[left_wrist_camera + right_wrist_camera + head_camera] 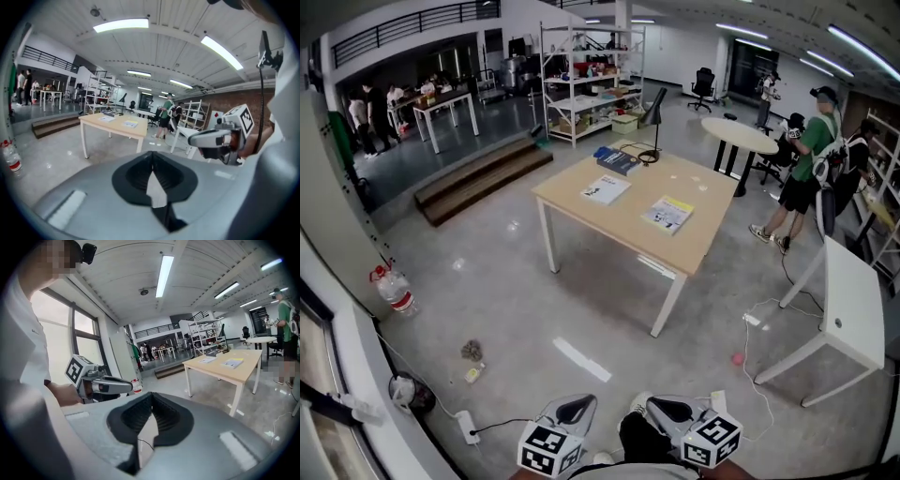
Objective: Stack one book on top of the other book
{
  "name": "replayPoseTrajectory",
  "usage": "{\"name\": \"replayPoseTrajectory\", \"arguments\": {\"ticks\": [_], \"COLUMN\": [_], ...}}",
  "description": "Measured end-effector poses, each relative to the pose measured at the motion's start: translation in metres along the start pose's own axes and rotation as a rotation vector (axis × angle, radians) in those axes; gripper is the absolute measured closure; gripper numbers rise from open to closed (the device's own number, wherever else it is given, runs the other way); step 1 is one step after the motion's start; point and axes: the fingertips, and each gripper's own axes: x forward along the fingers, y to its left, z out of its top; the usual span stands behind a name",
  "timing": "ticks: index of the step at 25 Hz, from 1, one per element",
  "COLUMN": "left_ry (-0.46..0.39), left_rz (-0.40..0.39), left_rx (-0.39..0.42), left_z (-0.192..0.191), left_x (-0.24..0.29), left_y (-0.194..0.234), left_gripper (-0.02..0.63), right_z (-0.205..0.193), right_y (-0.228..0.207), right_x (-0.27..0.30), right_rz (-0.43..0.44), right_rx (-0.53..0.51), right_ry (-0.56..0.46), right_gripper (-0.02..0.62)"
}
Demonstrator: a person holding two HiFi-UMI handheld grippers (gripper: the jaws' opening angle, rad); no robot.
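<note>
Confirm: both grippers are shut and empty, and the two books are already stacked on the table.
Not stacked: the head view shows the white book and yellow book apart on the table. Left gripper and right gripper are shut and empty.

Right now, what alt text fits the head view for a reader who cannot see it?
A light wooden table stands ahead, with a white book and a yellow-and-white book lying flat and apart on it and a dark blue book at its far corner. At the bottom edge the left gripper and right gripper are shut, empty and far from the table.
</note>
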Motion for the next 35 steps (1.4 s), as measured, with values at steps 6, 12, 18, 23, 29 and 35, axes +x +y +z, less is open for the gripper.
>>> {"name": "replayPoseTrajectory", "arguments": {"ticks": [6,12,18,23,29,35], "left_ry": [0.019,0.065,0.039,0.003,0.104,0.142], "left_rz": [0.095,0.209,0.259,0.258,0.222,0.140], "left_rx": [-0.053,-0.121,-0.108,-0.068,-0.080,-0.064], "left_z": [0.006,0.007,0.055,0.096,0.098,0.114], "left_x": [-0.011,-0.004,0.047,0.090,0.113,0.162], "left_y": [0.045,0.112,0.166,0.213,0.220,0.272], "left_gripper": [0.600,0.600,0.600,0.600,0.600,0.600], "right_z": [0.020,0.047,0.086,0.116,0.128,0.126], "right_y": [0.000,-0.025,-0.084,-0.126,-0.165,-0.203], "right_x": [0.062,0.132,0.190,0.231,0.242,0.281], "right_rz": [0.113,0.188,0.233,0.238,0.171,0.091], "right_rx": [-0.034,-0.034,-0.033,-0.082,-0.003,0.050], "right_ry": [0.040,0.037,0.020,0.003,-0.003,0.026], "right_gripper": [0.594,0.594,0.594,0.594,0.594,0.594]}}
